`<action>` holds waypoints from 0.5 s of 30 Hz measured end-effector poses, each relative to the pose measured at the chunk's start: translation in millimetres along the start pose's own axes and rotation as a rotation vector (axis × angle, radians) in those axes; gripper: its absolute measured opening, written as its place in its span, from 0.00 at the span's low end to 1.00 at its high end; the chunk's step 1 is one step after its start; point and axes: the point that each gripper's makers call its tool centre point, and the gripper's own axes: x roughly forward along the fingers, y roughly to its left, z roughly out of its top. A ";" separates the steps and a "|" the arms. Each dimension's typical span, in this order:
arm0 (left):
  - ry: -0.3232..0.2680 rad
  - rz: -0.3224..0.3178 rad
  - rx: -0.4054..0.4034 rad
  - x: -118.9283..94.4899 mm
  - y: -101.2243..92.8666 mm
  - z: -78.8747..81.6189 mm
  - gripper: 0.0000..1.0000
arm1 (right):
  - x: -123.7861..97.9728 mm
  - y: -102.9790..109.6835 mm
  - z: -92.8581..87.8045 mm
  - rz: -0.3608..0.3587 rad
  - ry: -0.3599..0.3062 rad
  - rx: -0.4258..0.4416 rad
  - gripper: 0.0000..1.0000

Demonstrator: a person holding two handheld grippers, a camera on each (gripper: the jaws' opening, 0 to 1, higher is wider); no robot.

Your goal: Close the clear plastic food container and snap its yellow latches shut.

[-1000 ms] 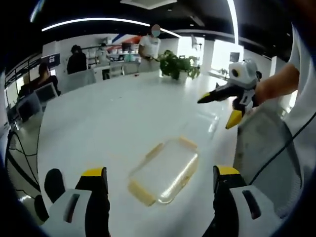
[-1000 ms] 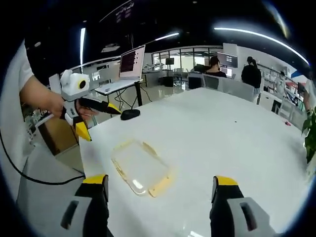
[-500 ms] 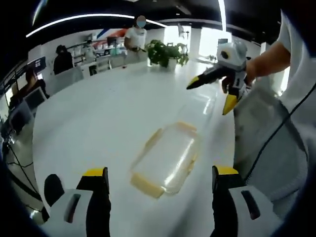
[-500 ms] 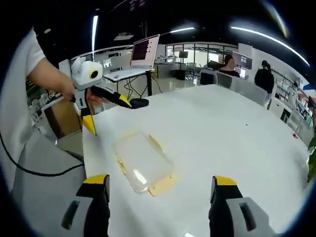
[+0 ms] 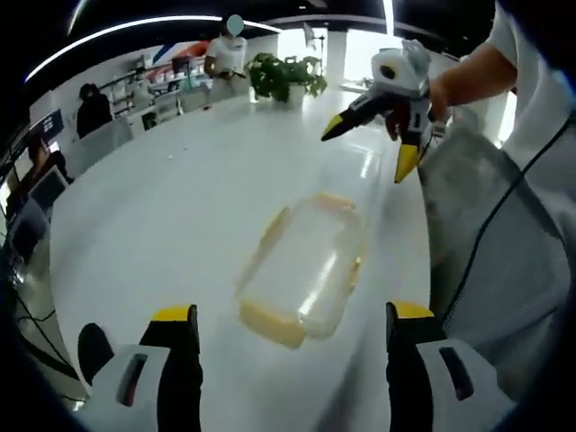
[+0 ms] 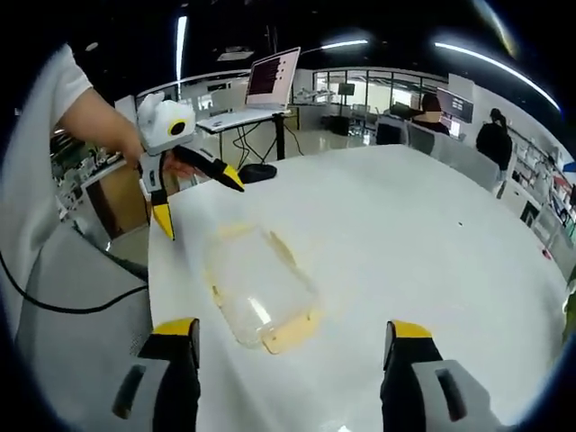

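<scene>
**A:** Container (image 5: 304,274): a clear plastic food box with yellow latches (image 5: 268,324), lying flat on the white table (image 5: 162,207), close to the table edge on the person's side. In the right gripper view the same container (image 6: 259,288) sits between the two grippers, with one yellow latch (image 6: 286,332) on the end facing that camera. Where are the grippers?

**B:** Left gripper (image 5: 288,360): jaws spread wide, nothing between them, held short of the container's near end. Right gripper (image 6: 286,360): likewise wide apart and empty, also short of the box. Each shows in the other's view, raised above the table near the box's far end: the right one (image 5: 373,135) and the left one (image 6: 193,193), both gaping.

**A:** Is the lid seated?

**B:** It appears to lie on the base, but the clear plastic makes this hard to confirm; whether any latch is already snapped cannot be told.

**A:** How should the step be done well?

**B:** Judgement: bring one gripper down to steady the box against sliding on the smooth table, pressing the lid flat. With the other, push a latch at its free edge toward the wall until it seats. Work opposite latches in turn so the lid stays level.
</scene>
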 end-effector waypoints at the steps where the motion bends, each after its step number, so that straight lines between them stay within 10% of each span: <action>1: 0.002 -0.001 0.002 0.2 0.6 -0.4 0.85 | 0.8 -0.3 -1.2 0.003 0.006 -0.004 0.83; 15: 0.110 -0.042 0.135 5.6 12.5 -23.0 0.78 | 13.5 -5.1 -10.2 0.035 0.079 -0.142 0.72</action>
